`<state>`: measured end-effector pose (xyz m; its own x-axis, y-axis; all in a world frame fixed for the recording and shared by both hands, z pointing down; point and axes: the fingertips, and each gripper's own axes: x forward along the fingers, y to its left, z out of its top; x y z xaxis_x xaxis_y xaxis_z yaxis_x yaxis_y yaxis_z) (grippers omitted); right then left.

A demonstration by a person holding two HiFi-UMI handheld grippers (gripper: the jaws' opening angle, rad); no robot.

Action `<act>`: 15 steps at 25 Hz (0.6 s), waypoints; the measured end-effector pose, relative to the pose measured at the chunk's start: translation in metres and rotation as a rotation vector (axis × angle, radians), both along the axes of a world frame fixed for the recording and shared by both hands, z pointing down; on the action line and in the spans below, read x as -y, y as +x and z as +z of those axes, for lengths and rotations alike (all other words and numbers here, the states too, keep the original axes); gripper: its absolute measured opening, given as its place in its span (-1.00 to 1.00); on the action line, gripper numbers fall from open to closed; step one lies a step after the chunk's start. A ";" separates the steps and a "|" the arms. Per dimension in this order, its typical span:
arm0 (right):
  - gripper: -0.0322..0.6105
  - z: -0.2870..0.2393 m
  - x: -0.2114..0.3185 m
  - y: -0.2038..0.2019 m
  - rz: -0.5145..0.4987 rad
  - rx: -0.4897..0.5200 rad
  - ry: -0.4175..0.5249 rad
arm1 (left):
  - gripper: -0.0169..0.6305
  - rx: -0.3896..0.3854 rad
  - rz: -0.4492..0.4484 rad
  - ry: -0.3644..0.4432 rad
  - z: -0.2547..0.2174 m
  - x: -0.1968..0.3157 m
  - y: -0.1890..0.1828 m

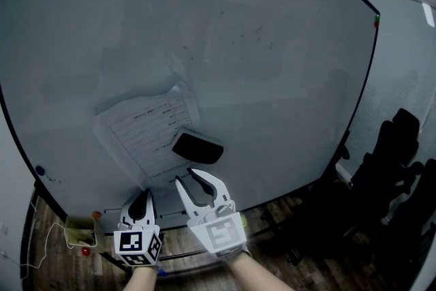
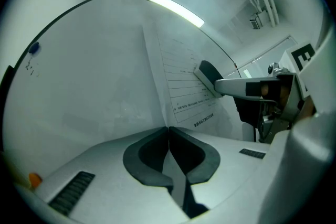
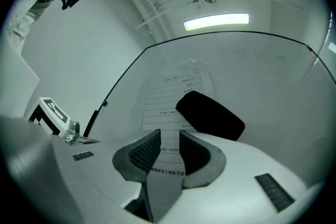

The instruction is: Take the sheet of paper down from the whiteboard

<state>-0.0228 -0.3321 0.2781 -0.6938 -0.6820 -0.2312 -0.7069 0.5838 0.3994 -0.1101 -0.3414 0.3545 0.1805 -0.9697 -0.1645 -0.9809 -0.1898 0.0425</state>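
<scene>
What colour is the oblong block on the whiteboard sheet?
The block is black; clearest in the right gripper view.

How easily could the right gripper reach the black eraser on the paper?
Probably yes: the right gripper is open and aimed at the eraser just ahead; only the sheet of paper lies beneath, nothing between.

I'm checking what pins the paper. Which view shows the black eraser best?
The right gripper view: the black eraser sits central and large on the sheet of paper. The head view shows it smaller, just above the right gripper. The left gripper view catches only a thin, side-on slice.
</scene>
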 end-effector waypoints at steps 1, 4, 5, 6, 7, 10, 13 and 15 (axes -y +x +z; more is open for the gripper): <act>-0.52 -0.001 0.000 0.000 0.002 -0.005 0.003 | -0.89 0.000 0.000 0.000 0.000 0.000 0.000; -0.51 -0.003 -0.001 0.000 0.007 -0.018 0.011 | -0.89 0.001 0.002 0.001 0.000 0.000 0.000; -0.51 -0.004 -0.001 0.000 0.009 -0.022 0.013 | -0.89 0.000 0.002 0.001 0.000 0.000 0.000; -0.51 -0.005 -0.001 0.000 0.010 -0.026 0.016 | -0.89 0.000 0.002 0.001 0.000 0.000 0.000; -0.52 -0.006 -0.001 0.001 0.012 -0.029 0.019 | -0.89 0.000 0.002 0.000 0.000 0.000 0.000; -0.59 -0.009 -0.002 0.001 0.016 -0.038 0.026 | -0.89 -0.001 0.004 0.000 0.000 -0.001 0.000; -0.65 -0.012 -0.002 0.001 0.020 -0.045 0.032 | -0.89 -0.002 0.004 -0.001 0.000 -0.001 0.000; -0.65 -0.014 -0.002 0.001 0.023 -0.048 0.036 | -0.89 -0.001 0.006 -0.001 0.000 -0.001 0.000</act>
